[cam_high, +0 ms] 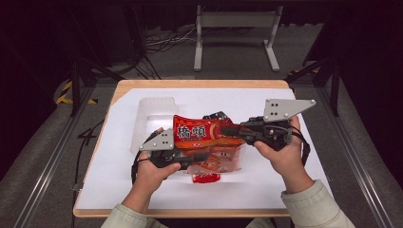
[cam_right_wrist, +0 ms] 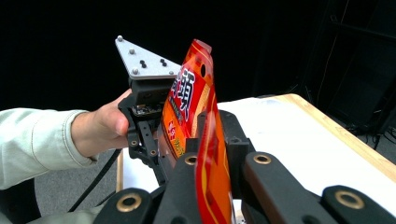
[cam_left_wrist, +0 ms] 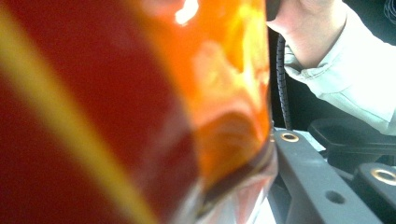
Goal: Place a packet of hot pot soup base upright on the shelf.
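Both grippers, left point(cam_high: 190, 159) and right point(cam_high: 227, 130), pinch the red snack bag point(cam_high: 202, 135) lifted above the table point(cam_high: 119, 190), apparently unopened; tearing remains.

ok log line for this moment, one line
left tongs: shut on snack bag | right tongs: shut on snack bag | bag: held above table

From my seat I see a wooden bench point(cam_high: 199, 84) topped with a white sheet point(cam_high: 266, 185), standing on grey floor point(cam_high: 43, 156). Behind it stands a grey metal stand point(cam_high: 236, 21), with loose cables point(cam_high: 164, 40) lying on the floor to its left. Yellow-black tape point(cam_high: 64, 92) marks the floor at left. Black frame legs point(cam_high: 76, 85) flank the bench. The far background is dark.
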Demonstrator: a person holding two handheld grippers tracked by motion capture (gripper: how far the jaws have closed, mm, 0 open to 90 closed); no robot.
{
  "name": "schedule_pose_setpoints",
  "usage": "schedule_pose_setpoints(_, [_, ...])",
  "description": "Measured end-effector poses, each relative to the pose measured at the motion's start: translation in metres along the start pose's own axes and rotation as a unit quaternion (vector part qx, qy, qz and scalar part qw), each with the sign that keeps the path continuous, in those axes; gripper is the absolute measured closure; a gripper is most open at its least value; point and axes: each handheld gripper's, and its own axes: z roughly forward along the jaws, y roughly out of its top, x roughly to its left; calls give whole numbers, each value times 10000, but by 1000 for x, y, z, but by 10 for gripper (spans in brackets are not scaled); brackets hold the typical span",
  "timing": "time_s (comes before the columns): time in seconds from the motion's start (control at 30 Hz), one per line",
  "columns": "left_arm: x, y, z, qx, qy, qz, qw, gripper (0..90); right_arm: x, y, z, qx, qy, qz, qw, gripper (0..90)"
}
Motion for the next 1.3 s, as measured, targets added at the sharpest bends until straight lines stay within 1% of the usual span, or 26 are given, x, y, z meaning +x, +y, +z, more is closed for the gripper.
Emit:
schedule_pose_setpoints(0.1, [-2, 1, 0, 38, 1, -74, 10000, 714, -1, 0, -1, 26, 34, 64, 10000, 892])
schedule_pose_setpoints(0.2, [-3, 2, 1, 103, 10, -123, 9999, 715, -2, -1, -3, 44, -26, 104, 9999, 831])
schedule_pose_setpoints(0.3, [-4, 4, 2, 165, 57, -78, 9998, 716, -4, -4, -10, -51, -118, 167, 9998, 770])
schedule_pose_setpoints(0.33, [-4, 5, 3, 196, 60, -81, 9998, 716, -5, -5, -14, -91, -167, 193, 9996, 739])
schedule_pose_setpoints(0.37, [-3, 5, 3, 189, 52, -75, 9998, 716, -6, -6, -18, -152, -267, 201, 9993, 716])
schedule_pose_setpoints(0.43, [-2, 5, 3, 139, 31, -104, 9998, 716, -7, -8, -26, -212, -324, 247, 9989, 682])
schedule_pose_setpoints(0.5, [-1, 6, 2, 87, 25, -116, 9999, 716, -10, -12, -34, -244, -401, 378, 9982, 649])
schedule_pose_setpoints(0.57, [0, 8, 1, 76, 86, -146, 9998, 715, -12, -17, -41, -260, -538, 417, 9973, 634])
schedule_pose_setpoints(0.63, [3, 10, -1, 33, 156, -128, 9998, 716, -14, -21, -47, -328, -654, 419, 9964, 618])
schedule_pose_setpoints(0.7, [4, 11, -4, 5, 177, -151, 9997, 715, -15, -25, -53, -352, -757, 443, 9955, 602])
schedule_pose_setpoints(0.73, [4, 11, -4, 5, 177, -151, 9997, 715, -15, -25, -53, -352, -757, 443, 9955, 602])
schedule_pose_setpoints(0.83, [6, 16, -9, -58, 207, -137, 9997, 715, -17, -35, -62, -292, -946, 458, 9940, 567])
schedule_pose_setpoints(0.87, [6, 17, -10, -74, 211, -137, 9997, 715, -18, -39, -65, -234, -978, 511, 9936, 571])
schedule_pose_setpoints(0.9, [6, 19, -12, -106, 222, -163, 9996, 715, -21, -47, -70, -137, -1026, 583, 9929, 586])
schedule_pose_setpoints(0.93, [7, 20, -13, -127, 221, -169, 9995, 715, -21, -47, -70, -137, -1026, 583, 9929, 586])
schedule_pose_setpoints(0.97, [9, 22, -15, -162, 253, -190, 9994, 715, -24, -57, -75, -141, -1087, 630, 9920, 586])
schedule_pose_setpoints(1.0, [10, 24, -15, -168, 274, -187, 9993, 715, -25, -61, -77, -142, -1125, 657, 9914, 587])
schedule_pose_setpoints(1.03, [10, 24, -15, -168, 274, -187, 9993, 715, -25, -61, -77, -142, -1125, 657, 9914, 587])
schedule_pose_setpoints(1.13, [9, 30, -16, -121, 351, -132, 9992, 715, -27, -75, -81, -116, -1258, 724, 9893, 588])
schedule_pose_setpoints(1.2, [8, 34, -15, -110, 359, -103, 9992, 715, -29, -84, -82, -172, -1294, 794, 9883, 592])
schedule_pose_setpoints(1.27, [8, 39, -15, -129, 394, -45, 9991, 715, -32, -88, -81, -93, -1300, 888, 9875, 592])
schedule_pose_setpoints(1.3, [9, 41, -14, -145, 413, -22, 9990, 716, -33, -89, -80, -109, -1310, 895, 9873, 592])
